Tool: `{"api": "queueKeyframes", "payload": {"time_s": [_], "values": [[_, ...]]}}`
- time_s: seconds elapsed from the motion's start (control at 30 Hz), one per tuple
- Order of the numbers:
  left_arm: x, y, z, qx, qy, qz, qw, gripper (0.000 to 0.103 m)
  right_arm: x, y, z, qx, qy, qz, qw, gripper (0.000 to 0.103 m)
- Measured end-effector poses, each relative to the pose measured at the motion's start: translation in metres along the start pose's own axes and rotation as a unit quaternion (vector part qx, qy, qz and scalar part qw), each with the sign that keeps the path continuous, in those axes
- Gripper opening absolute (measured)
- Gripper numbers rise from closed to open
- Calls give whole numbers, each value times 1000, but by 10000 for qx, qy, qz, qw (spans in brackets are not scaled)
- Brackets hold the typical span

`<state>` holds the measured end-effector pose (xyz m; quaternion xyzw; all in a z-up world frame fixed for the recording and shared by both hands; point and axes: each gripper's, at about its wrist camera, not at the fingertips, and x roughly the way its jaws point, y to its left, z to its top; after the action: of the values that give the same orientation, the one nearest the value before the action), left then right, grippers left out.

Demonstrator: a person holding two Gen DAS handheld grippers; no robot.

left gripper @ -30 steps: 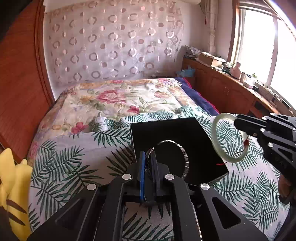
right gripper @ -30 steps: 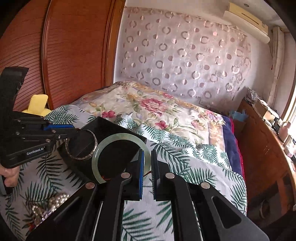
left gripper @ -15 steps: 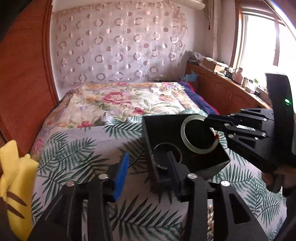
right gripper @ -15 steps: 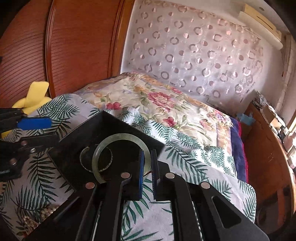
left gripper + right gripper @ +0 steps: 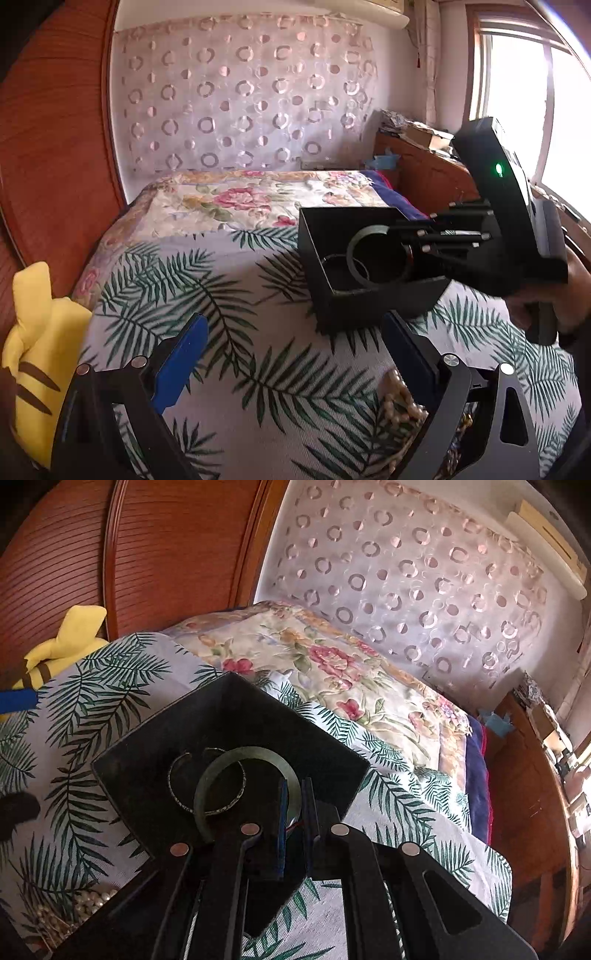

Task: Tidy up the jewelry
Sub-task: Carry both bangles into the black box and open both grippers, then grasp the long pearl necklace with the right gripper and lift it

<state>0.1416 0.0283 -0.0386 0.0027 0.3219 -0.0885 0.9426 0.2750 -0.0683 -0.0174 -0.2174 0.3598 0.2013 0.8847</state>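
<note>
Jade bangle [image 5: 236, 764]: pinched in my right gripper [image 5: 293, 805], low inside the black box [image 5: 147, 746], over the silver bangle [image 5: 177, 786]. My left gripper [image 5: 295, 354] gapes wide, empty. Risk: a tilted release could knock jade on metal. The box walls stand close; the bedspread [image 5: 221, 295] around is open.

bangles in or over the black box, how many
2. A silver bangle lies on the floor of the black box. A green jade bangle is held inside the box by the right gripper. Others could be hidden under the gripper.
</note>
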Motion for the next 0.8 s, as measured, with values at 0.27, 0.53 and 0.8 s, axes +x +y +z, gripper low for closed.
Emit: {"api": "queueKeyframes", "payload": {"time_s": [0.27, 0.53, 0.8], "values": [[-10, -3, -25, -41, 100, -104, 9999, 91, -41, -9, -11, 292, -453, 260, 9982, 10], [-25, -3, -42, -101, 107, -165, 9998, 92, -96, 10, -59, 384, -761, 931, 9920, 33], [-41, -2, -54, -67, 102, -95, 9999, 92, -87, 42, -91, 227, -369, 1416, 9890, 33]]}}
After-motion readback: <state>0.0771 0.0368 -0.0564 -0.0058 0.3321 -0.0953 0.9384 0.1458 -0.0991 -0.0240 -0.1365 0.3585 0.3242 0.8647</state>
